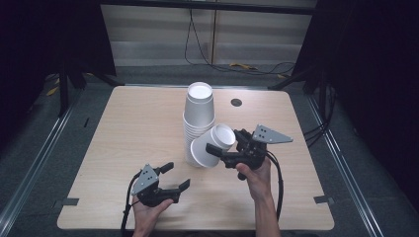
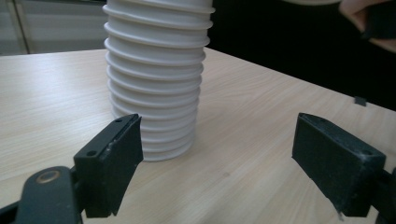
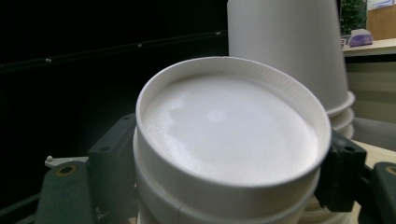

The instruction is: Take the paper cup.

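A tall stack of white paper cups [image 1: 199, 116] stands upside down on the middle of the table; in the left gripper view the ribbed stack [image 2: 156, 79] rises just ahead. My right gripper [image 1: 225, 143] is shut on a white cup [image 1: 213, 144], held tilted on its side just right of the stack's base. In the right gripper view the cup's bottom [image 3: 229, 130] faces the camera between the jaws, with the stack [image 3: 289, 51] behind it. My left gripper [image 1: 179, 175] rests near the front edge, open, with nothing between its fingers [image 2: 112, 163].
The light wooden table [image 1: 138, 123] has a small round hole [image 1: 236, 102] at the back right of the stack. Grey tape marks sit at the front corners [image 1: 69, 201]. Cables lie on the floor behind the table [image 1: 242, 66].
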Tool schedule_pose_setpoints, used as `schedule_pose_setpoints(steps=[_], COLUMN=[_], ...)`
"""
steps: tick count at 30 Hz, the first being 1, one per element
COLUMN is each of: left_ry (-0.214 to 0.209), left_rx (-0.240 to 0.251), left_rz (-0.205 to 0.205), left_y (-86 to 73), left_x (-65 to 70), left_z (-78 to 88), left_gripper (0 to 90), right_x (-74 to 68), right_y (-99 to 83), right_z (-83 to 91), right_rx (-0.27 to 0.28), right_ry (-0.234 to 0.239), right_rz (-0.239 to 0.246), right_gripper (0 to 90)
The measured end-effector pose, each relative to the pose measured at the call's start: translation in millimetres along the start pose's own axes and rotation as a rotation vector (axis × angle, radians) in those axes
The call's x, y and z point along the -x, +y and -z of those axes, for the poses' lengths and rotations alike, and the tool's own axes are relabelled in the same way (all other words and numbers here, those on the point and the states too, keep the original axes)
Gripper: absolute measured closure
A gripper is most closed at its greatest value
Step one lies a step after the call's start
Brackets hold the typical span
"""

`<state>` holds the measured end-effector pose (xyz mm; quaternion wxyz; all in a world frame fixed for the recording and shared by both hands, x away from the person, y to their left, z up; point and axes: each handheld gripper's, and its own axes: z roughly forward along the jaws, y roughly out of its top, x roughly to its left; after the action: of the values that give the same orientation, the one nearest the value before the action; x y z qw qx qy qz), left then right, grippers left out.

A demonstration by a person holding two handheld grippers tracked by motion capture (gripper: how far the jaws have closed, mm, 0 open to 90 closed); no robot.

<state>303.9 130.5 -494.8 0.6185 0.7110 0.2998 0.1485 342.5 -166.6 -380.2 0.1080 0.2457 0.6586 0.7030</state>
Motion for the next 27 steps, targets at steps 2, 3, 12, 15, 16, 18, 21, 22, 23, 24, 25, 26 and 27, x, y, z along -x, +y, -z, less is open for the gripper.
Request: schedule_pose_setpoints(steps=[2, 3, 12, 15, 16, 18, 21, 22, 23, 24, 25, 26, 27], left_ry=[-0.011, -0.01, -0.056, -0.059, -0.063, -0.065, -0.077, -0.085, -0.084, -0.083, -0.084, -0.08, -0.083], left_rx=[0.003, 0.008, 0.043, 0.056, 0.062, 0.055, 0.048, 0.051, 0.052, 0.054, 0.056, 0.056, 0.058], left_rz=[-0.004, -0.006, -0.005, -0.008, -0.008, -0.005, 0.004, 0.019, 0.02, 0.023, 0.025, 0.014, 0.014], left_y=[1.1, 1.4, 4.5, 4.9, 5.0, 5.2, 5.0, 4.5, 4.3, 4.3, 4.4, 4.6, 4.7], left_x=[1.2, 2.2, 4.4, 5.5, 5.9, 7.1, 7.7, 8.0, 8.2, 8.3, 8.2, 7.6, 7.2], left_z=[0.0, 0.2, 2.0, 1.3, 0.8, -0.1, -1.4, -1.8, -1.8, -1.8, -1.7, -1.3, -1.3], left_gripper=[16.0, 15.9, 15.6, 15.6, 15.6, 15.5, 15.7, 15.6, 15.6, 15.6, 15.6, 15.5, 15.0], right_x=[-0.4, -0.5, 1.8, 2.7, 2.7, 2.1, 1.2, 1.2, 1.7, 2.1, 2.8, 3.0, 2.8], right_y=[-6.1, -9.1, -33.2, -43.1, -46.4, -51.9, -58.2, -60.5, -62.8, -65.0, -67.1, -69.0, -70.9], right_z=[-4.2, -6.1, -14.4, -16.2, -16.6, -17.0, -16.3, -16.2, -16.5, -16.8, -17.2, -17.6, -17.8], right_rx=[-0.019, -0.02, -0.017, -0.039, -0.048, -0.052, -0.053, -0.05, -0.055, -0.057, -0.062, -0.064, -0.067], right_ry=[0.012, 0.013, 0.033, 0.033, 0.037, 0.034, 0.033, 0.037, 0.035, 0.032, 0.038, 0.037, 0.041], right_rz=[-0.007, -0.006, -0.031, -0.04, -0.044, -0.045, -0.055, -0.062, -0.064, -0.068, -0.076, -0.078, -0.086], right_gripper=[22.1, 22.1, 22.1, 22.2, 22.2, 22.3, 22.3, 22.3, 22.3, 22.3, 22.3, 22.3, 22.4])
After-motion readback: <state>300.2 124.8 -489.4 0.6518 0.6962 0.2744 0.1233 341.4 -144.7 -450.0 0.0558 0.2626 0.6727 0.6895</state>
